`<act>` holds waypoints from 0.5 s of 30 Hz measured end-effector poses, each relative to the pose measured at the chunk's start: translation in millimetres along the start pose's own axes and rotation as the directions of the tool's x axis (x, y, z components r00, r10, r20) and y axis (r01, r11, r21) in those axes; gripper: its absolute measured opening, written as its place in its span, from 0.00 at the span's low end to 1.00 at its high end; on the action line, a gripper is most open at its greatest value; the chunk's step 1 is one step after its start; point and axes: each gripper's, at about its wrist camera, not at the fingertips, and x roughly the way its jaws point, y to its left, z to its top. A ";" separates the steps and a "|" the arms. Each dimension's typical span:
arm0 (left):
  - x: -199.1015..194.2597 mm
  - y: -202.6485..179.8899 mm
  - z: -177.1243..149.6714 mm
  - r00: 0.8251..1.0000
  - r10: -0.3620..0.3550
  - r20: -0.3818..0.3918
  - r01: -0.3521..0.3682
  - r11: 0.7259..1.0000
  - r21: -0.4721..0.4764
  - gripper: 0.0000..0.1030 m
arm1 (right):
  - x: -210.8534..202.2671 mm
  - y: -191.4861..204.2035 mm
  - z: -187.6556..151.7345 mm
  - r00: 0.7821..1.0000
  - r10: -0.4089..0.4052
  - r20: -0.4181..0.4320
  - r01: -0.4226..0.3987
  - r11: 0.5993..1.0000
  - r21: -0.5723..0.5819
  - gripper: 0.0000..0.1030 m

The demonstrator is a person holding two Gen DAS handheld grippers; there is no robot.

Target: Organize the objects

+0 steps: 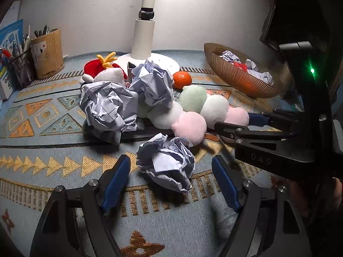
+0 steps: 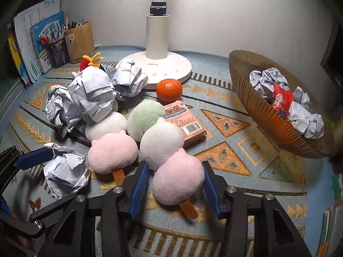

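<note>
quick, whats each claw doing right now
left claw: open, straddling a crumpled paper ball, not gripping it
right claw: closed on the pink end of a plush dango skewer

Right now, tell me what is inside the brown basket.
The brown basket holds crumpled paper balls and a red wrapper. Anything beneath them is covered.

Red plush toy mostly hidden behind crumpled paper; pink box half covered by plush dango; book text illegible.
</note>
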 end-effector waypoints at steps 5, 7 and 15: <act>-5.7 2.9 -1.3 0.999 -0.023 0.028 0.024 1.000 -0.013 0.46 | -30.0 -30.5 -19.9 0.978 0.207 0.028 -0.207 0.942 0.264 0.33; -7.0 6.3 -1.3 0.999 -0.043 0.033 0.044 0.999 -0.029 0.46 | -42.8 -47.1 -33.4 0.956 0.289 0.057 -0.288 0.876 0.387 0.33; -12.7 15.7 -4.4 0.995 -0.073 0.062 0.077 0.994 -0.073 0.46 | -51.2 -49.4 -68.9 0.950 0.310 -0.030 -0.282 0.898 0.338 0.35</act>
